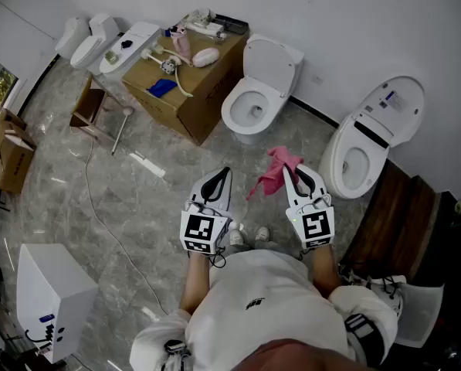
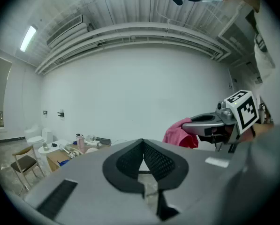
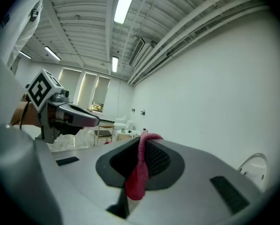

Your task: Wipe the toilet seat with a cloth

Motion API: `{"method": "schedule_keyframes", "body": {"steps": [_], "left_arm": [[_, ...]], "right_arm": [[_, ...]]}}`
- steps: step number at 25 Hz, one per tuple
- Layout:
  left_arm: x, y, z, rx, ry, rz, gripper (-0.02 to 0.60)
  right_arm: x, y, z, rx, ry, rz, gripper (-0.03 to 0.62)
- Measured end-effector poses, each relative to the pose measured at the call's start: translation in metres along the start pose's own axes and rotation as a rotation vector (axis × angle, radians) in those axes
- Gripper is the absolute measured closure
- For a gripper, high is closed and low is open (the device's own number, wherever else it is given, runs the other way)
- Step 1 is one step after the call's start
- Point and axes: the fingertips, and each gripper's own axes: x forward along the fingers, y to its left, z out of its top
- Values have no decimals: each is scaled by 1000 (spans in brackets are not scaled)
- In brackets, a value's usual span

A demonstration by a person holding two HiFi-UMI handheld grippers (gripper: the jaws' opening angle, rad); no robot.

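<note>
A pink cloth [image 1: 275,171] hangs from my right gripper [image 1: 295,169], whose jaws are shut on it; in the right gripper view the cloth [image 3: 140,168] is pinched between the black pads. My left gripper [image 1: 225,172] is shut with nothing in it, held level beside the right one. Both grippers point up toward the wall. A white toilet [image 1: 255,91] with its lid raised stands ahead at the wall. A second toilet [image 1: 367,139] with its lid up stands to the right. In the left gripper view the right gripper [image 2: 189,124] and the cloth [image 2: 177,134] show at the right.
A cardboard box [image 1: 185,76] with bottles, a hose and a blue item on top stands left of the middle toilet. More toilets [image 1: 87,42] and a wooden chair [image 1: 92,110] are at far left. A white box [image 1: 51,296] sits near left. Dark wooden panels [image 1: 398,219] lie at right.
</note>
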Motion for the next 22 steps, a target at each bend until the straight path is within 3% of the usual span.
{"method": "schedule_keyframes", "body": {"steps": [8, 12, 15, 22], "left_arm": [[12, -19, -2, 13, 8, 22, 572], [14, -26, -7, -22, 4, 29, 572], [18, -24, -7, -53, -5, 27, 572], [47, -7, -1, -41, -10, 46, 572]], "right_arm": [[-11, -18, -9, 42, -13, 4, 582], [-14, -27, -21, 61, 2, 10, 582], [-12, -30, -24, 64, 9, 15, 582], [16, -46, -27, 56, 12, 30, 582]]}}
